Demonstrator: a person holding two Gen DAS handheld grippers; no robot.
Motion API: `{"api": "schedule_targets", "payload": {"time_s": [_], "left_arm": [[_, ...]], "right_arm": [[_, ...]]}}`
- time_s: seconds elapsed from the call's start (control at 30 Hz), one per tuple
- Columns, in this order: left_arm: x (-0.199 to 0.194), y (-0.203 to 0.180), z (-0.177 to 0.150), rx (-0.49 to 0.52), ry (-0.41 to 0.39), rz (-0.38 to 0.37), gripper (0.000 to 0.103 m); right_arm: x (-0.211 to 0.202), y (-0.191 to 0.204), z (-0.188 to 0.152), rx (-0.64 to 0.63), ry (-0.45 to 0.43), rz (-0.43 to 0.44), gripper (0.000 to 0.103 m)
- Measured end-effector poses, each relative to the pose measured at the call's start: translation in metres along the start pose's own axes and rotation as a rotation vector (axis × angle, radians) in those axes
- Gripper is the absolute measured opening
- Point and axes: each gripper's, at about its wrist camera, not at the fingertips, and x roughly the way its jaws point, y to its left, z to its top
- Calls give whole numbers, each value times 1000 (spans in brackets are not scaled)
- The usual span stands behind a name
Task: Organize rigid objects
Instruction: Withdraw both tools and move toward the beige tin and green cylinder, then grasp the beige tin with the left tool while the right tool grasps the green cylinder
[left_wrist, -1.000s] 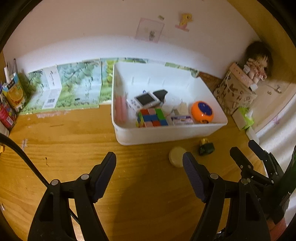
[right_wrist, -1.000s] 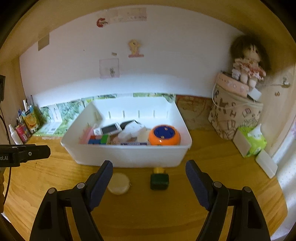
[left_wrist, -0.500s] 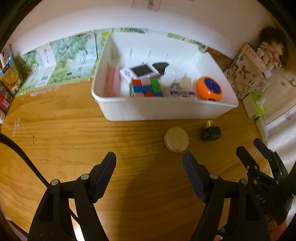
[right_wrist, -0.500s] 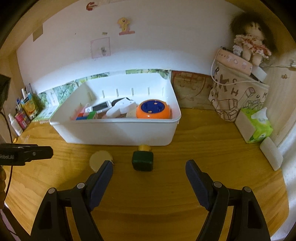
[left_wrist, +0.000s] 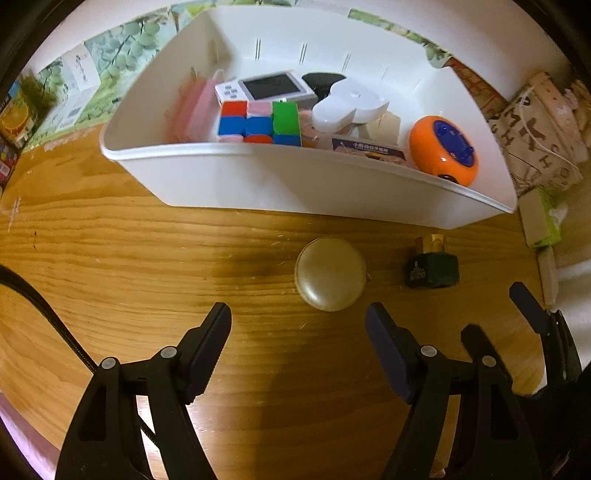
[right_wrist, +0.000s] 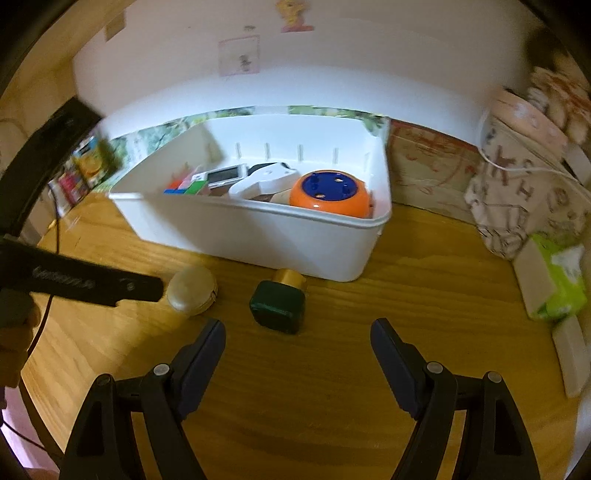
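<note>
Two loose items lie on the wooden table (left_wrist: 110, 266) in the left wrist view: a round cream case (left_wrist: 331, 274) and, to its right, a dark green bottle (left_wrist: 433, 266) with a gold cap, both just in front of a white bin (left_wrist: 295, 184). The left gripper (left_wrist: 298, 323) hangs above bare wood just short of the case, jaws apart and empty. Inside the bin sit a colourful cube puzzle (left_wrist: 258, 122), a small white handheld screen (left_wrist: 271, 88) and an orange and blue round gadget (left_wrist: 443, 149) (its exact kind is unclear). From the right wrist view, the right gripper (right_wrist: 297, 334) has its jaws apart, empty, with the bottle (right_wrist: 277, 306) just ahead of them.
</note>
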Motion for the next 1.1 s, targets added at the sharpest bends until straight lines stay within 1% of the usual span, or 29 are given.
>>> {"api": "schedule_targets", "payload": {"time_s": [0.13, 0.2, 0.37, 0.53, 0.6, 0.7, 0.9, 0.97, 1.1], "left_arm": [[14, -6, 6, -44, 21, 24, 78], [19, -9, 9, -55, 22, 41, 78], [31, -11, 14, -80, 30, 57, 78], [39, -8, 11, -115, 34, 50, 78], [41, -7, 12, -131, 31, 45, 78], [44, -5, 12, -140, 24, 43, 78], [51, -15, 21, -118, 7, 76, 77], [52, -18, 21, -108, 7, 90, 75], [54, -25, 21, -100, 5, 83, 66]], "right_arm": [[12, -2, 2, -53, -8, 30, 81], [18, -4, 3, -68, -15, 35, 81], [32, -4, 2, -105, -27, 57, 81], [42, -1, 0, -131, -20, 83, 81], [44, -1, 0, -125, -39, 90, 81], [46, 2, 0, -125, -48, 103, 81], [50, 4, -2, -119, -53, 110, 81], [51, 4, -3, -115, -52, 108, 81], [53, 1, -5, -105, -41, 103, 73]]}}
